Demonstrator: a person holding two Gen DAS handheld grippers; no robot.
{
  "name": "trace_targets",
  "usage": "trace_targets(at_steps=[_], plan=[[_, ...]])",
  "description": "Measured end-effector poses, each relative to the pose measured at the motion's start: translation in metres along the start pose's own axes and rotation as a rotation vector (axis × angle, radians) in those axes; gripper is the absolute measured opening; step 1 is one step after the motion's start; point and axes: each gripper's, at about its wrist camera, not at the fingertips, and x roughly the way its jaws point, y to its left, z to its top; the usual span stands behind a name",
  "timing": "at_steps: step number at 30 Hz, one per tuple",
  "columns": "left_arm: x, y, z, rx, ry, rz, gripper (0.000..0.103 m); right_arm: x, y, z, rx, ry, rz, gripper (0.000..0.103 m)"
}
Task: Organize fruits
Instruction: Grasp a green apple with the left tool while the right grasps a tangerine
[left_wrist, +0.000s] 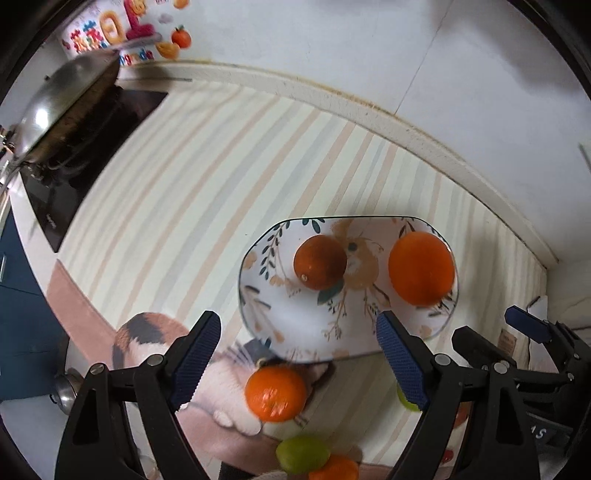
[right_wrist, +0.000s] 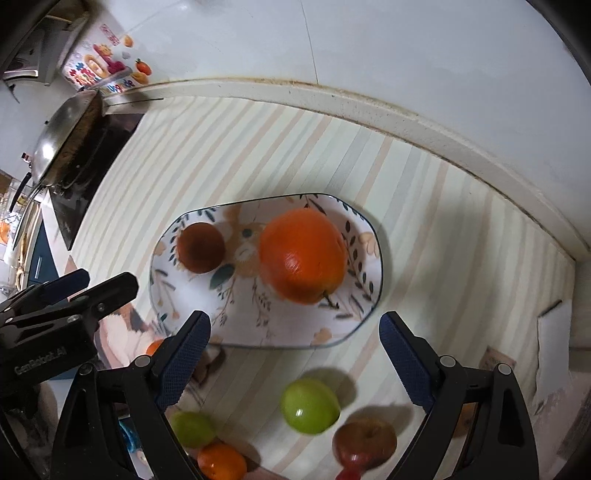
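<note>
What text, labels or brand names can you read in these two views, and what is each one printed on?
"GenRobot.AI": white lettering on the black body of the left gripper, seen in the right wrist view.
"AS": white letters on a dark part of the right gripper; the rest is cut off.
Colourful fruit poster on the white wall: large red and yellow characters and a blue word beneath, too blurred to read.
Small brown tag at the counter's right edge: too small to read.

Both wrist views look steeply down, close above plate (left_wrist: 258, 295) (right_wrist: 162, 291) on striped desk; left view from plate's left-near side, right view directly before it; plate shared.
</note>
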Motion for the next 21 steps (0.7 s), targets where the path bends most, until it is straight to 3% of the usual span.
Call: trace_targets(at_steps=[11, 21], plan=[[-0.061, 0.001, -0.043, 0.082, -0.071, -0.034, 0.086, -0.072, 0.014, -0.046, 0.028, -0.104, -0.024, 0.095], [-0.087, 0.011, -0.061, 0.100, -0.106, -0.044, 0.086, -0.111, 0.029, -0.073, 0.056, -0.157, 0.023, 0.095]])
